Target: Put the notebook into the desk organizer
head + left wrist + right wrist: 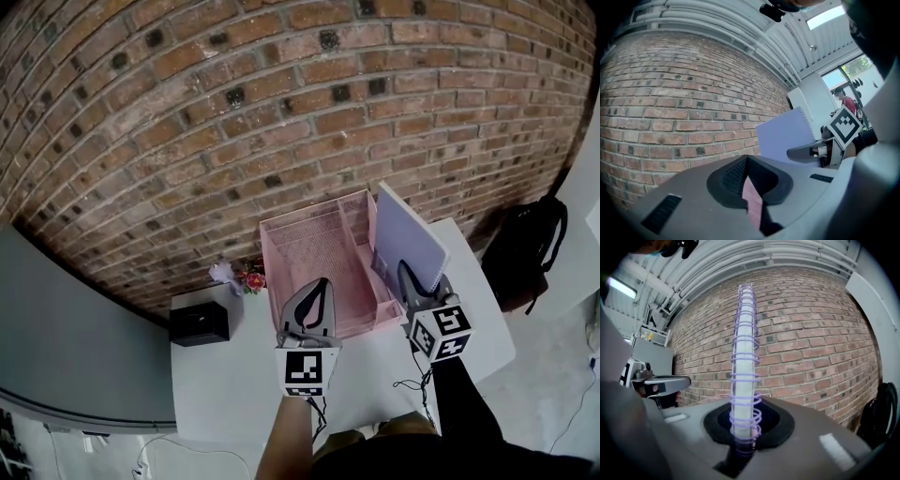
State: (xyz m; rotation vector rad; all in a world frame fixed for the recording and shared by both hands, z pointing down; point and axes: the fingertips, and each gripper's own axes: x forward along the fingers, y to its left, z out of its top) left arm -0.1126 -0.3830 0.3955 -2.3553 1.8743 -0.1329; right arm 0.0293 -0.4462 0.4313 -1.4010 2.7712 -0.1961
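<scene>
**Holding the notebook upright over the organizer's right side**

Gripping the lavender notebook (410,236) in the right gripper (405,272), with its fingers (778,425) clenched on the lower end of the spiral-bound edge. Seen edge-on in the right gripper view: a white block of pages wound in purple wire coils, rising straight up from between the pads. Standing upright in the air, above the right side of the pink mesh desk organizer (309,253), over its narrow right-hand compartments. Impossible to tell whether the lower edge touches the organizer's wall.

Pinching the near wall of the desk organizer with the left gripper (319,286). Closed there on a strip of pink mesh, plain between the black pads in the left gripper view. Off to the right in that same view, the flat lavender cover and, just beside it, the marker cube (845,124) of the right gripper.

Both pointing level toward the brick wall (187,112), side by side, a little apart.

On the white counter (225,394) with the organizer: a black box (199,323) to the left, and a small bunch of flowers (251,278) between box and organizer, close to the wall. Past the counter's right end, a black backpack (530,248).
</scene>
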